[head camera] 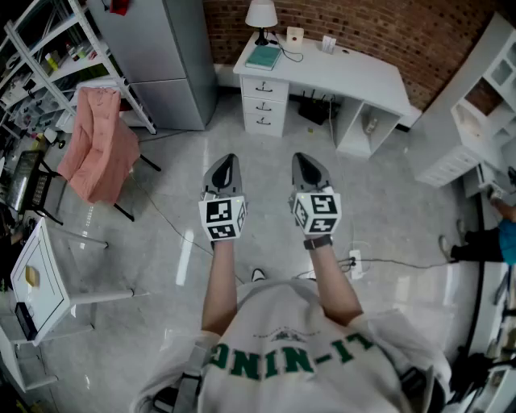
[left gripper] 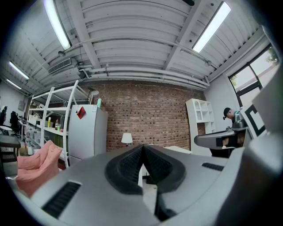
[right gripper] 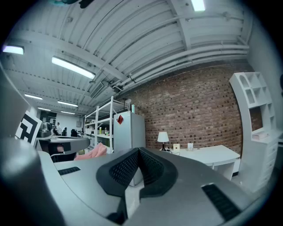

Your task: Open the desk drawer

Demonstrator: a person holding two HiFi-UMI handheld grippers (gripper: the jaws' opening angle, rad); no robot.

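From where I stood, the person held both tools out level over the bare grey floor, in the middle of the head view. The left gripper (head camera: pixel 226 167) had its jaws pressed together with nothing between them, and the right gripper (head camera: pixel 310 168) was closed and empty in the same way. The white desk with a three-drawer pedestal (head camera: pixel 347 74) stood well apart from them, at the upper centre of the frame against the red brick wall (head camera: pixel 379 24). A small white table lamp (head camera: pixel 261 16) and a teal book (head camera: pixel 264 56) sat on its left end. The stack of white drawers (head camera: pixel 264 102) looked fully pushed in, though it was too small in the frame to be sure. I judged the task not yet begun: the approach, the grip on a handle and the pull were all left to do.
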